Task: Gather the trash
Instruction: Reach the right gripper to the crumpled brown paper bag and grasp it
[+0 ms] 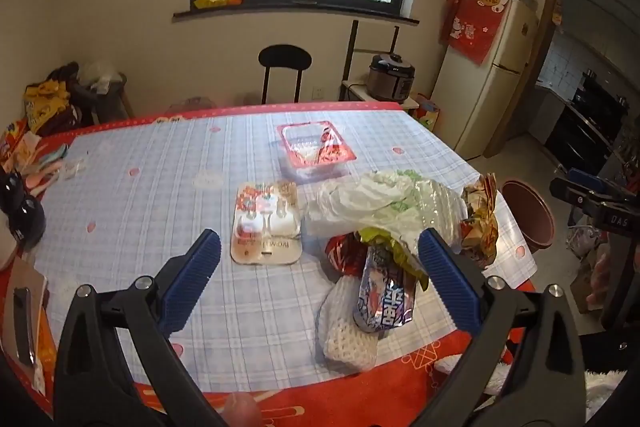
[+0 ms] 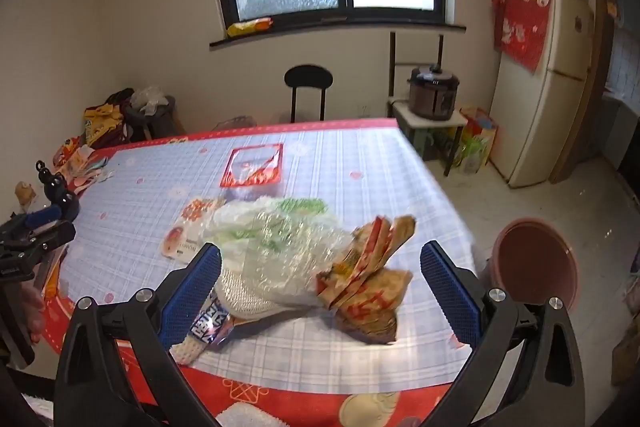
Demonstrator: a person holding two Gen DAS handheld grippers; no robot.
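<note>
- While both tools are hovering above the near edge of the blue-checked, red-bordered tablecloth table [image 1: 140, 163], nothing is being gripped: the left gripper [image 1: 320, 267] is standing with its blue ribbed pads spread as wide as they go, and the right gripper [image 2: 320, 281] is doing the same.
- Trash is lying in a loose heap toward the near right of the table: a crumpled brown-and-red paper wrapper [image 2: 368, 267], a clear crinkled plastic bag with green print [image 2: 276, 231], a shiny purple-and-silver snack packet [image 1: 382, 291] and a white foam mesh sleeve [image 1: 348, 339].
- Farther back, a flat white-and-red cardboard blister card [image 1: 266, 223] and a clear plastic tray with a red rim [image 1: 316, 149] are sitting apart from the heap.
- A round reddish-brown bin [image 2: 536, 263] is waiting on the floor just past the table's right edge (it is probably the drop target).
- For the right gripper, the paper wrapper is lying almost between the pads, so I am judging it the sensible first pick: descend over its raised folded ridge, then close fully, since paper compresses.
- For the left gripper, the snack packet is sitting nearest; pinching its upturned end is looking safer than scraping at the flat cloth.
- Slippery film may be dragging neighbours along, so lift slowly.
</note>
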